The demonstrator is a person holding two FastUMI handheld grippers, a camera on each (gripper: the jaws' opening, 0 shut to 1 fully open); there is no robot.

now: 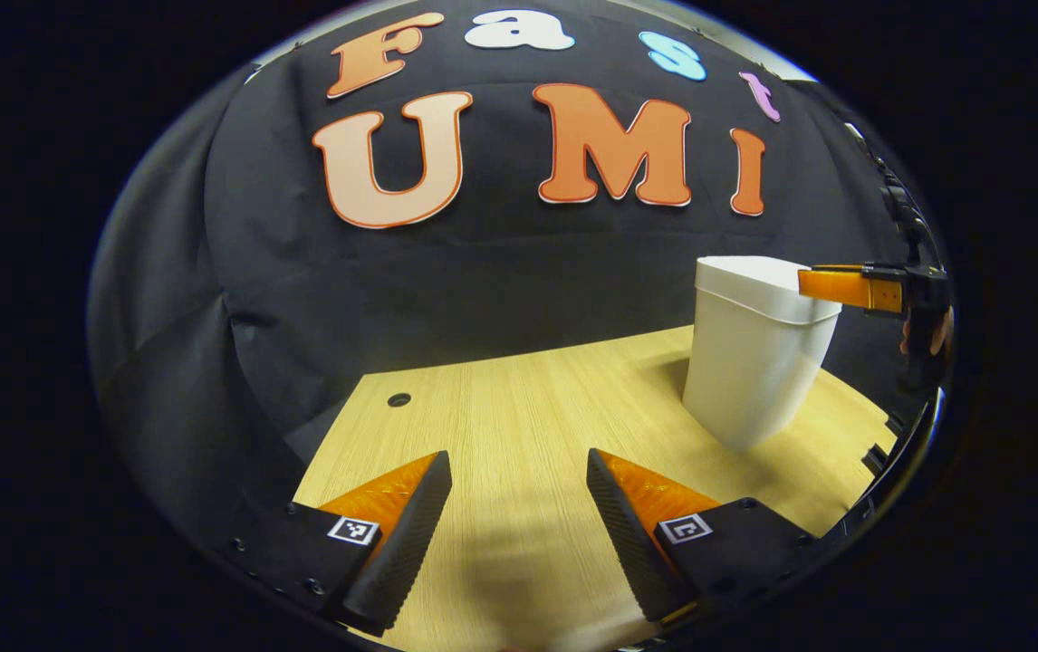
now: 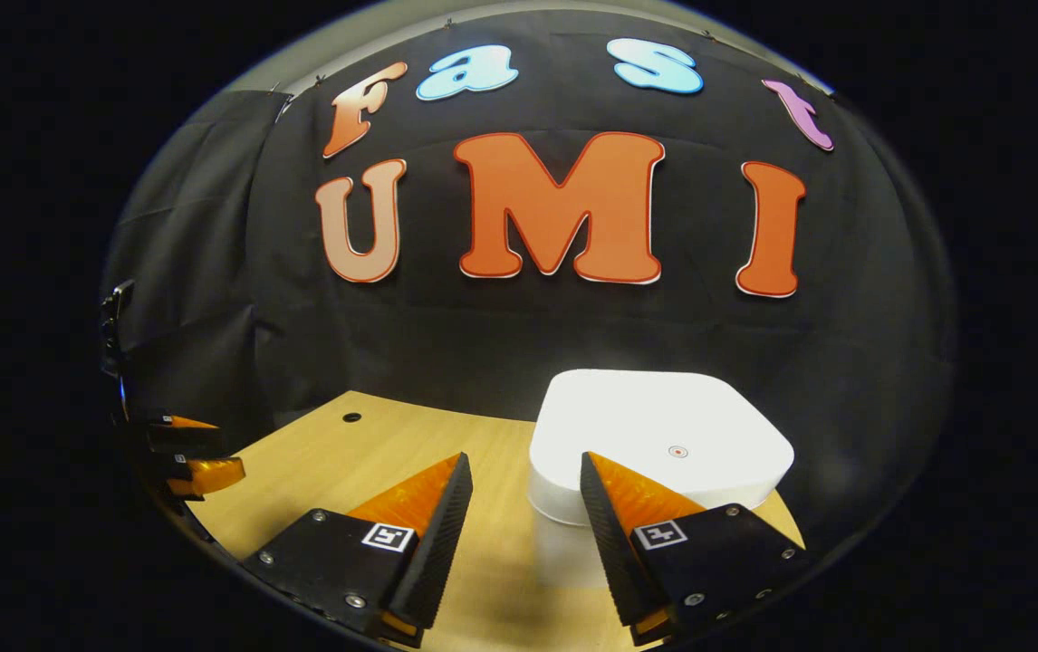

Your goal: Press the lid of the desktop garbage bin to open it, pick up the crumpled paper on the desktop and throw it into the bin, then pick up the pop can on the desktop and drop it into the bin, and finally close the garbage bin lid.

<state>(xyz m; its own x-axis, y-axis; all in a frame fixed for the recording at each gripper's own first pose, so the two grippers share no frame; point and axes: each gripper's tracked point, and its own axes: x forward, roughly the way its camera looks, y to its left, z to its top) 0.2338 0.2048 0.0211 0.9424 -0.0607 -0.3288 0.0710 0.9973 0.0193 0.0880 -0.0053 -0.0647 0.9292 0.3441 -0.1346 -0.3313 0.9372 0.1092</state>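
Both open grippers (image 1: 519,471) (image 2: 526,471) flank closed bin (image 2: 659,444).

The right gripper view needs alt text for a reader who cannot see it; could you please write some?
The right gripper hangs open just above the near edge of a white garbage bin whose lid is down, on a light wooden table. The left gripper shows at the far left edge, over the table.

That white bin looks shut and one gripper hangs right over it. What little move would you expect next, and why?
Probably a short push down: the right gripper hovers open just above the bin, whose lid lies flat and closed. The small mark on the lid lies slightly ahead, likely the spot to press.
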